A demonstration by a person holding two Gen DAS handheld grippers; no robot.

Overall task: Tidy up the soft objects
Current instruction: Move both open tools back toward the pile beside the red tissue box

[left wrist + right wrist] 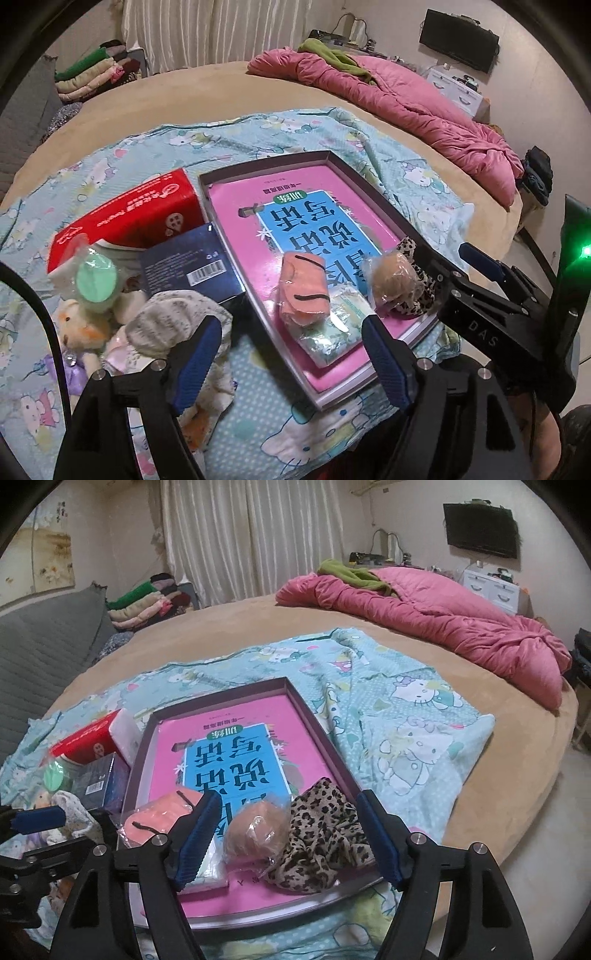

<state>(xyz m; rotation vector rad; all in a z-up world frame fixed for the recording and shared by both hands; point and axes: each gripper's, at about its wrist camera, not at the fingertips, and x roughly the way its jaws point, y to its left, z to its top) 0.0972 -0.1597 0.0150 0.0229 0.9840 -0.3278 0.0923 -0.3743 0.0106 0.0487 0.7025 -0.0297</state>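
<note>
Now, step: sorting soft things into the tray (317, 723); three lie at its near end already.
Soft things: peach pouch (304, 284), tan ball in plastic (255, 830), leopard cloth (325, 827) in the tray; grey sock (177, 314) and small plush (79, 325) lie left of it on the sheet.
Left gripper (291, 354): fingers spread, empty, above the tray's near left edge.
Right gripper (284, 838): fingers spread, nothing pinched, straddling ball and cloth.
Advice: I'd take the sock next, lift clear of the rim.
Surface: cartoon-cat sheet (406, 716) over a tan bed.
Room: pink quilt (443, 616) far right, curtains (251, 535) beyond.
</note>
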